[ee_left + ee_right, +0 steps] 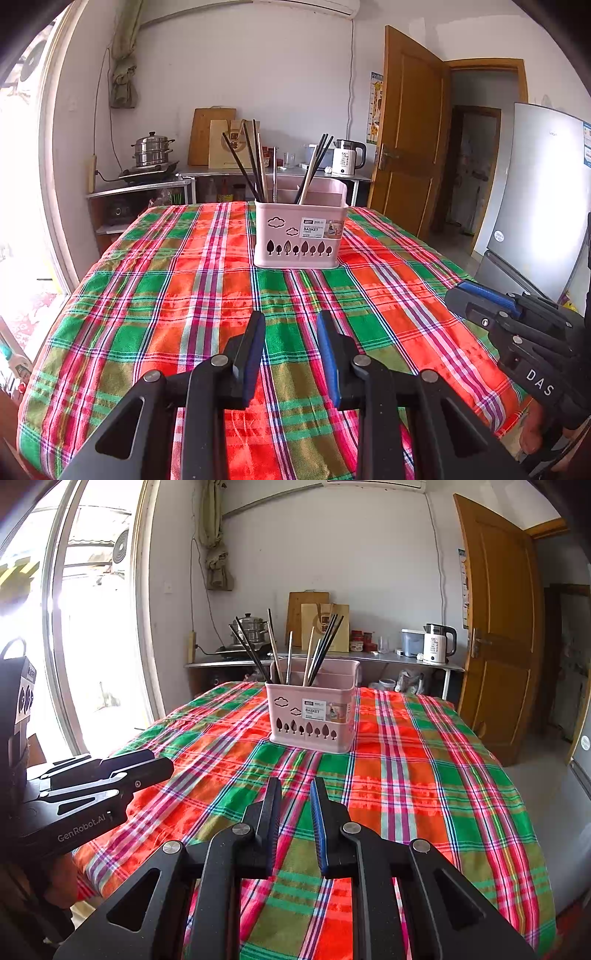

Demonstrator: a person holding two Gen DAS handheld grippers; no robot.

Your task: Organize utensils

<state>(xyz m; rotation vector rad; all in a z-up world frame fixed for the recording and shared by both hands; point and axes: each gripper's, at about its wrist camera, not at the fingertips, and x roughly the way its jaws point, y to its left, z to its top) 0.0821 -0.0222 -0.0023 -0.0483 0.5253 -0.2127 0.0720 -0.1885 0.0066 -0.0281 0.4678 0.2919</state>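
Observation:
A pink utensil basket [299,236] stands on the plaid tablecloth [184,302], far of centre. Several dark and pale chopsticks [255,166] stand upright in its compartments. It also shows in the right wrist view [314,716] with the chopsticks [317,650]. My left gripper [291,321] is open and empty, held above the cloth well short of the basket. My right gripper [295,790] is open by a narrow gap and empty, also short of the basket. The right gripper shows at the right edge of the left wrist view [458,295]. The left gripper shows at the left of the right wrist view [162,760].
A counter [221,173] behind the table holds a steamer pot [152,149], cutting boards [210,136] and a white kettle [347,158]. A wooden door [410,140] and a fridge [539,199] stand to the right. A bright window [85,627] is to the left.

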